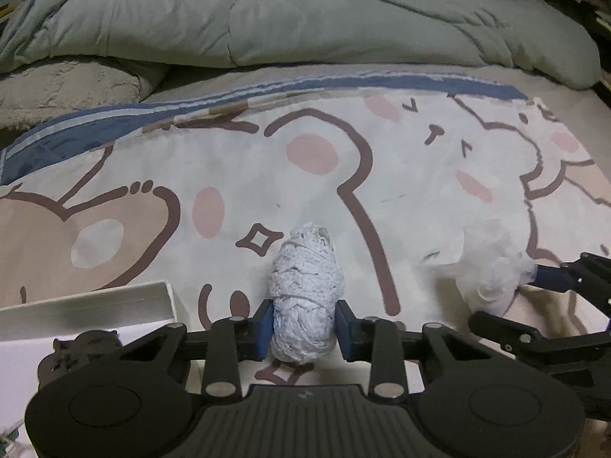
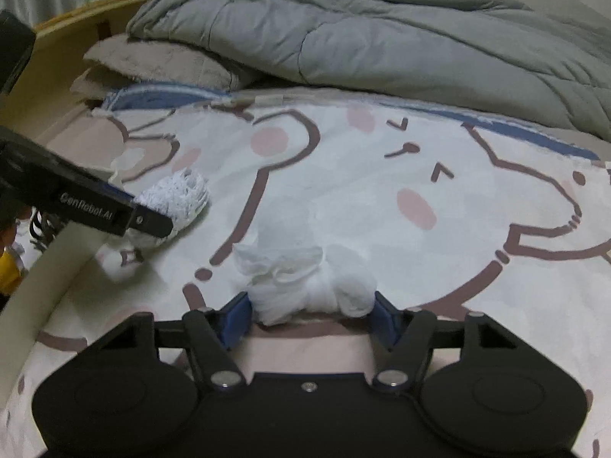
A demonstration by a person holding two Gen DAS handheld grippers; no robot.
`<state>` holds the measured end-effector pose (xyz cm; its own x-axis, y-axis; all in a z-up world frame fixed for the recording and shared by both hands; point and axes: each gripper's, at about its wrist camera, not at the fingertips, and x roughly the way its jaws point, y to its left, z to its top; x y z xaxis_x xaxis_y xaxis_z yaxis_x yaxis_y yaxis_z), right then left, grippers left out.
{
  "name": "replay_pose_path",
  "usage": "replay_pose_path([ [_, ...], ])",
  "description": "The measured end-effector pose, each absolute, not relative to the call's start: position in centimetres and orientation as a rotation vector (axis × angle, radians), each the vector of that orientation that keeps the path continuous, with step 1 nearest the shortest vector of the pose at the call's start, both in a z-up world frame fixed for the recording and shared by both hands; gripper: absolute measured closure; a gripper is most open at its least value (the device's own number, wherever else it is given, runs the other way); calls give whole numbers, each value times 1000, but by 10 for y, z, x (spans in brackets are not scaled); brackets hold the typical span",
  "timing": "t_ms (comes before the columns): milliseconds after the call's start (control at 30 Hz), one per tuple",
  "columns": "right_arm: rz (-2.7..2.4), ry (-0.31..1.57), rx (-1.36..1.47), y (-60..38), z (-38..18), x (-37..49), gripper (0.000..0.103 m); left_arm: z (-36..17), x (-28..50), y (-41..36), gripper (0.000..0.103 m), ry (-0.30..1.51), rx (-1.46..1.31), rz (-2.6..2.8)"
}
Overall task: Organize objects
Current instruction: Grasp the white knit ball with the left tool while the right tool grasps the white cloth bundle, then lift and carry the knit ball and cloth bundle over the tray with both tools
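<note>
My left gripper (image 1: 304, 328) is shut on a rolled white lace bundle (image 1: 305, 286), which stands up between its blue pads just above the cartoon-print bed sheet (image 1: 382, 175). The same bundle shows in the right wrist view (image 2: 175, 200) with the left gripper (image 2: 152, 221) on it. My right gripper (image 2: 311, 311) is shut on a bunch of white gauzy fabric (image 2: 305, 282), resting on the sheet. That fabric also shows in the left wrist view (image 1: 492, 271), at the right gripper's tips (image 1: 534, 278).
A white open box (image 1: 88, 313) sits at the lower left beside my left gripper. A grey quilt (image 1: 286, 11) is heaped across the far side of the bed, over a beige pillow (image 1: 65, 84). A wooden bed frame (image 2: 88, 19) runs along the far left.
</note>
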<state>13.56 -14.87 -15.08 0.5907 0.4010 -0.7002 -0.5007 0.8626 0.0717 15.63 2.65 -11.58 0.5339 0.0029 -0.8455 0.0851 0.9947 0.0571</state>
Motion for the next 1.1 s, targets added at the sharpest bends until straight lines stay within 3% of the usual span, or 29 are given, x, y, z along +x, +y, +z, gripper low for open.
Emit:
replay_pose_path([
  [1100,553,542,-59,-154,-39,82,38,9,38,54,68,740,26,156],
])
